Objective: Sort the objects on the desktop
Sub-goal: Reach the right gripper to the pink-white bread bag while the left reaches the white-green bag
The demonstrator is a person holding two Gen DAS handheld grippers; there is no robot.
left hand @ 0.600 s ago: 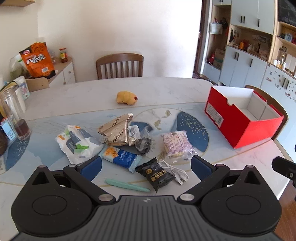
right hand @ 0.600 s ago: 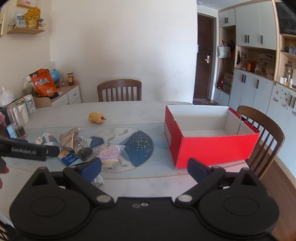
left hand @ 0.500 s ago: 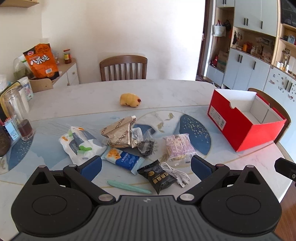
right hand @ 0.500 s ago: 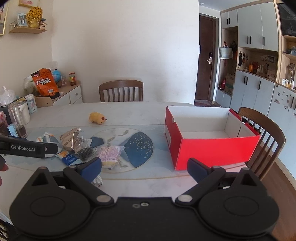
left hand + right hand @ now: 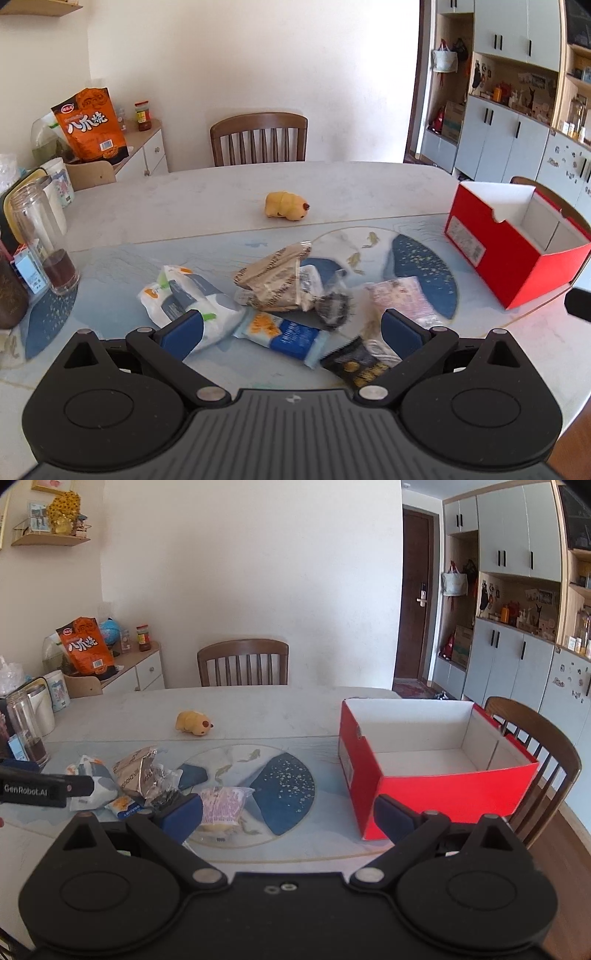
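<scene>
A heap of snack packets lies on the marble table: a white-and-grey pouch, a brown foil packet, a blue-and-white packet, a black packet, a pink packet and a white cable. A yellow toy sits farther back. My left gripper hovers open over the heap, nothing between its fingers. An empty red box stands on the right. My right gripper is open in front of the box and the pink packet.
A glass jar with dark liquid, cups and a dark bottle stand at the table's left edge. One wooden chair is behind the table, another beside the red box. The left gripper's body shows at the right view's left edge.
The left gripper has moved forward over the heap; the green pen near the front edge is now hidden beneath it. The right gripper has barely shifted. Both stay open.
</scene>
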